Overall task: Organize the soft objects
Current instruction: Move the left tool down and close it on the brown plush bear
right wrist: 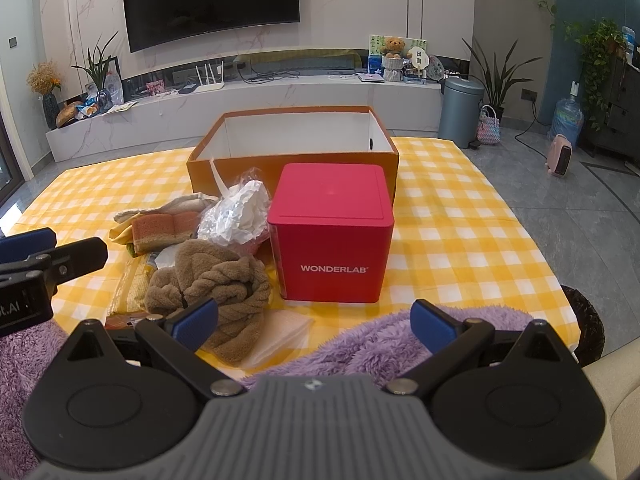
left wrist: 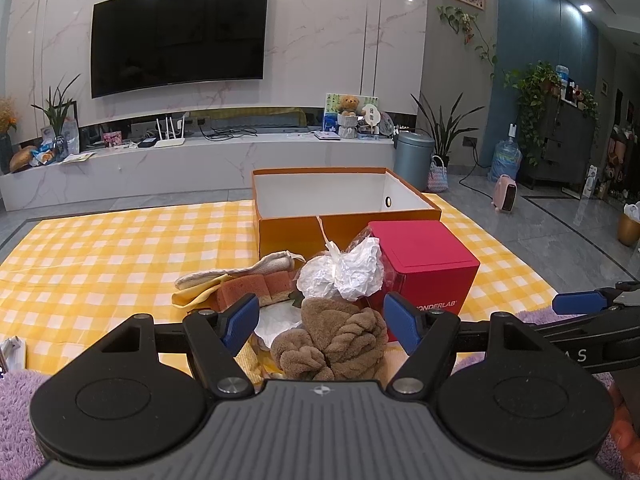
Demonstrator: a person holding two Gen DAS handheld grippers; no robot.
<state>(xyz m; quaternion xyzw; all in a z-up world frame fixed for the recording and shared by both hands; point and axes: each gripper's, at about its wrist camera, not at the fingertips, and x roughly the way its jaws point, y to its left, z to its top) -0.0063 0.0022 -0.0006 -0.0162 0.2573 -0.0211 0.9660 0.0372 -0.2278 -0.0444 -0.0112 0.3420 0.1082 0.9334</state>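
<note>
Left gripper (left wrist: 318, 322): fingers spread wide, nothing between them. It hangs low over the near end of the pile, straddling the brown twisted towel (left wrist: 334, 340) without touching it as far as the left wrist view shows. Judgement: lined up for a first pick of the towel, the nearest and bulkiest soft item.

Right gripper (right wrist: 314, 320): also wide open and empty-handed. It sits over a purple fluffy cloth (right wrist: 380, 344) at the near edge, right of the pile. Whether the pads rest on the fleece cannot be told.

Outward from the towel, going far:
- flat white tissue or wrapper (right wrist: 280, 334) lies under the towel's near right edge;
- crumpled white plastic bag (right wrist: 240, 214), knotted at the top, touches the towel's far side;
- layered orange sponge (right wrist: 160, 232) to the left of the bag, with a yellow cloth (left wrist: 192, 294) and a beige cloth (left wrist: 240, 270) draped against it.

Red box (right wrist: 332, 236), marked WONDERLAB, stands upright just right of the pile, lid on. Rigid, so probably not part of the sort.

Orange open box (right wrist: 292, 160) stands behind everything, white inside, nothing visible in it. Judgement: intended bin for the soft items; being placed far means each pick must be carried over the pile and red box.

All rests on a yellow checked cloth (right wrist: 460, 220). Task apparently not yet started.
</note>
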